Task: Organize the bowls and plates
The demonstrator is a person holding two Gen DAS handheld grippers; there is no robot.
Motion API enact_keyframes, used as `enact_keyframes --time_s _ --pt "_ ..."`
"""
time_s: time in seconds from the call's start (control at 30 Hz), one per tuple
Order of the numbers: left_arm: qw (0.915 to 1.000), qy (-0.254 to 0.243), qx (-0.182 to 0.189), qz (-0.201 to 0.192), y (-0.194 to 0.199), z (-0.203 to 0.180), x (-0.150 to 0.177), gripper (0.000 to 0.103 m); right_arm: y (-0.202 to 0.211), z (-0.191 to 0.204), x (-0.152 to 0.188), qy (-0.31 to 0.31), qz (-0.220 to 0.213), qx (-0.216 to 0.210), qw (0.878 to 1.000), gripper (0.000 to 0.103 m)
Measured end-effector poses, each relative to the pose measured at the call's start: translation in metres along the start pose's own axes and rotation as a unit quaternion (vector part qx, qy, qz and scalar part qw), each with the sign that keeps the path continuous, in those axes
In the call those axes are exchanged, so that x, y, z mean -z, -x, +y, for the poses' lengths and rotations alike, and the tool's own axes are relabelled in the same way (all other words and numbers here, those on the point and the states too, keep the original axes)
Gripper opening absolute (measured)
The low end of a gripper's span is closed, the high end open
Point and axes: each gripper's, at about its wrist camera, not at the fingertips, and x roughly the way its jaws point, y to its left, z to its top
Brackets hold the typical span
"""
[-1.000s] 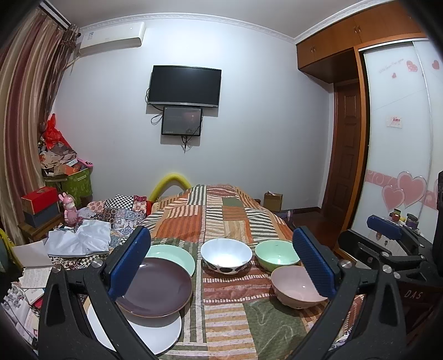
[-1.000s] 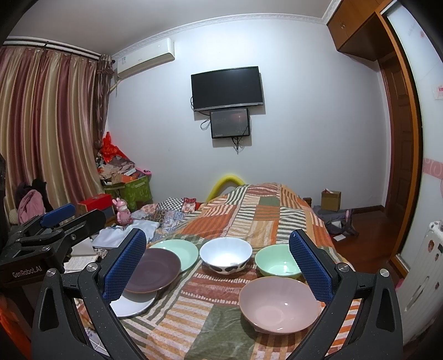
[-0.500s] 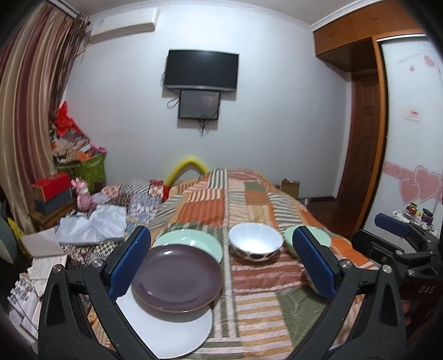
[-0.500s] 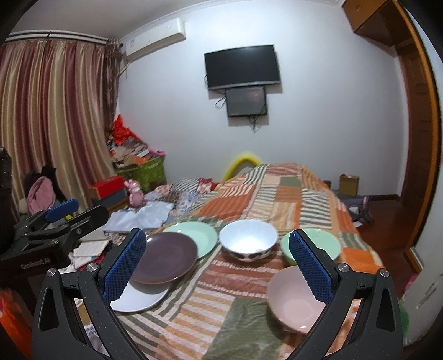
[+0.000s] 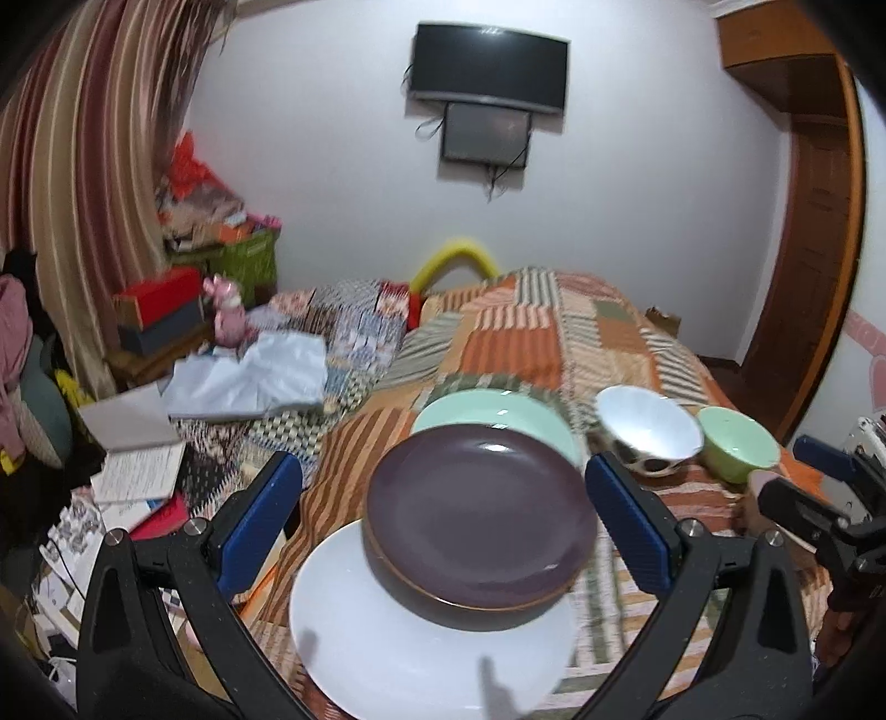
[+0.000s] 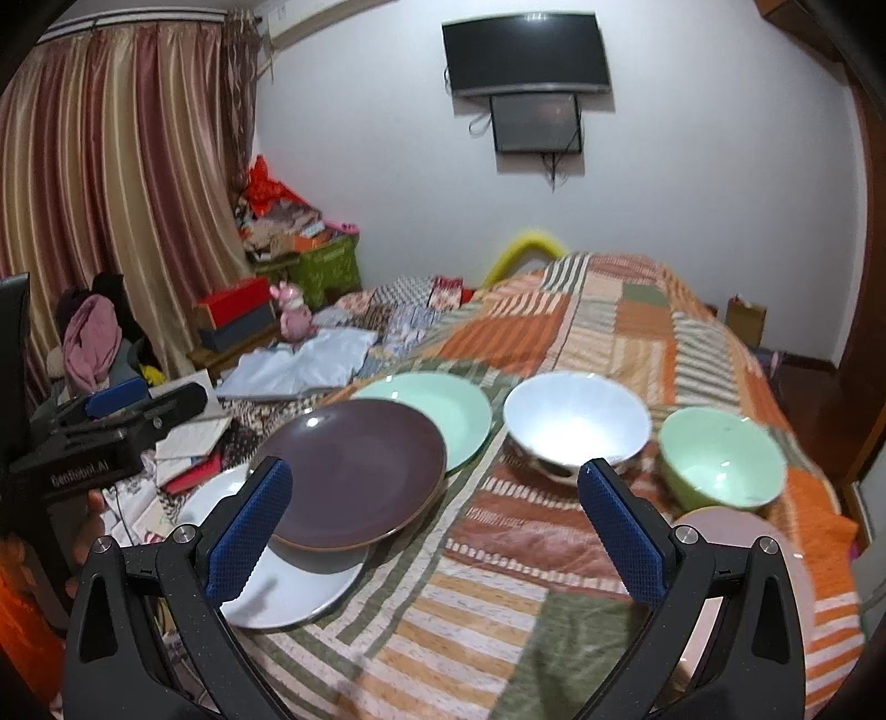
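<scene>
A bedroom with a white wall, a dark flat television point(image 6: 526, 52) and ribbed striped curtains point(image 6: 111, 194) holds a bed under a patchwork quilt point(image 6: 609, 343) of woven orange, green and cream stripes, and all the crockery sits on this quilt. Taking the glossy dark purple plate point(image 5: 479, 512) as the landmark: under its near left edge lies a flat white plate point(image 5: 398, 648), which it overlaps; behind it, partly covered, is a smooth mint-green plate point(image 5: 487, 407). To the right of the purple plate stands a round white bowl point(image 6: 576, 421) with dark spots outside, then a pale green bowl point(image 6: 722, 457), and nearer than that a matte pink bowl point(image 6: 720, 523), mostly hidden by a finger. The left gripper point(image 5: 443, 520) hangs with its textured blue pads spread wide on either side of the purple plate, holding nothing. The right gripper point(image 6: 437, 531) is likewise spread apart and empty, above the quilt to the right of the purple plate.
</scene>
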Motion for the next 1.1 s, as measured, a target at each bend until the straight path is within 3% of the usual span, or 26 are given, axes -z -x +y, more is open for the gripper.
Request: enact_keyframes --time_s 0.13,0.2,0.27,0.5,0.57,0.67,1.1 --pt "0.9994 0.008 -0.017 0.028 -0.03 0.02 0.0 0.103 -0.028 -0.001 0.003 -0.003 0.036 -0.008 0.999 0.089" --pt "0.9987 -0.002 -0.033 0.039 -0.042 0.025 0.003 0.096 -0.041 -0.002 0.003 -0.005 0.058 -0.013 0.998 0.087" --pt "0.9975 -0.008 -0.038 0.06 -0.057 0.03 0.005 0.082 -0.054 -0.003 0.004 -0.009 0.071 -0.016 0.997 0.083" --pt "0.9908 0.002 -0.027 0.133 -0.103 0.052 0.014 0.06 -0.088 -0.007 0.009 -0.023 0.116 -0.033 0.992 0.064" --pt "0.9879 0.004 -0.022 0.153 -0.111 0.053 0.018 0.048 -0.094 -0.006 0.011 -0.024 0.127 -0.036 0.991 0.063" --pt "0.9838 0.008 -0.006 0.179 -0.126 0.057 0.024 0.039 -0.102 -0.004 0.013 -0.022 0.136 -0.035 0.99 0.059" --pt "0.9758 0.012 0.04 0.214 -0.151 0.056 0.03 0.031 -0.133 0.001 0.018 -0.03 0.174 -0.042 0.983 0.039"
